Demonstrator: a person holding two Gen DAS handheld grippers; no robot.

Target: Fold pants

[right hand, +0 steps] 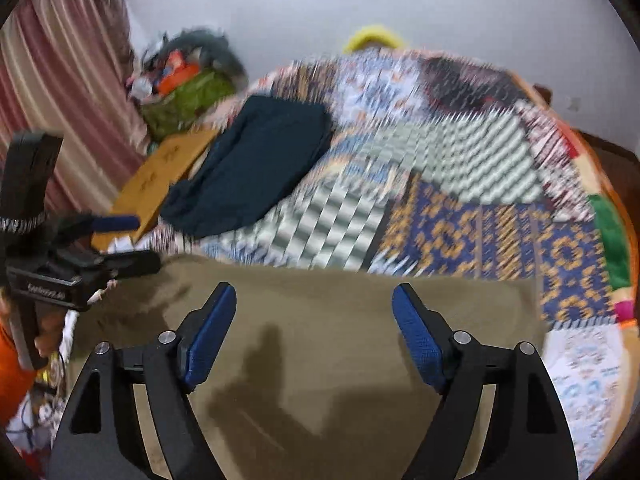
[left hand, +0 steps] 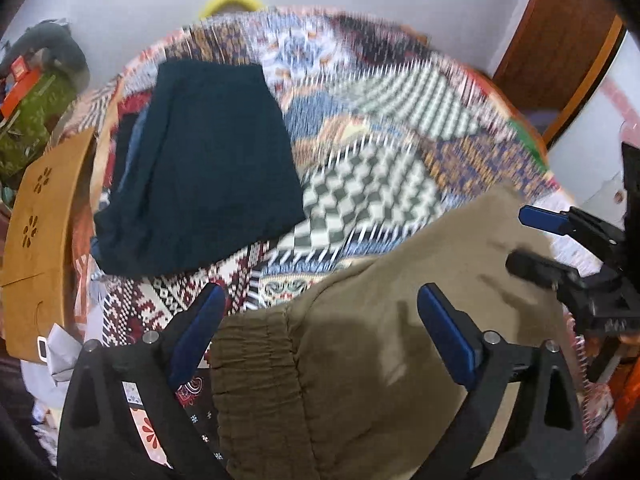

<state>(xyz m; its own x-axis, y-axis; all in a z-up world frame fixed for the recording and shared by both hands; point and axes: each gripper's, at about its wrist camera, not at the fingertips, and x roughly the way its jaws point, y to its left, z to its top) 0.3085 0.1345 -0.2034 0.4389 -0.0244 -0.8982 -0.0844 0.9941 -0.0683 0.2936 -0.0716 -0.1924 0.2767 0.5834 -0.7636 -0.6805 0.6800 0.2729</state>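
Observation:
Olive-khaki pants (left hand: 384, 352) lie on the patchwork bedspread (left hand: 380, 128), elastic waistband (left hand: 256, 380) at the near left. My left gripper (left hand: 320, 304) is open and empty, hovering over the waistband end. My right gripper (right hand: 314, 308) is open and empty above the flat khaki cloth (right hand: 340, 340). The right gripper also shows in the left wrist view (left hand: 528, 240) at the pants' right side, and the left gripper shows in the right wrist view (right hand: 136, 244) at the left edge of the pants. Both views are motion-blurred.
A folded dark teal garment (left hand: 200, 168) lies on the bed at the back left, also in the right wrist view (right hand: 252, 168). A brown cardboard piece (left hand: 40, 232) and a green bag (left hand: 32, 120) sit off the bed's left side. A wooden door (left hand: 560, 40) stands at right.

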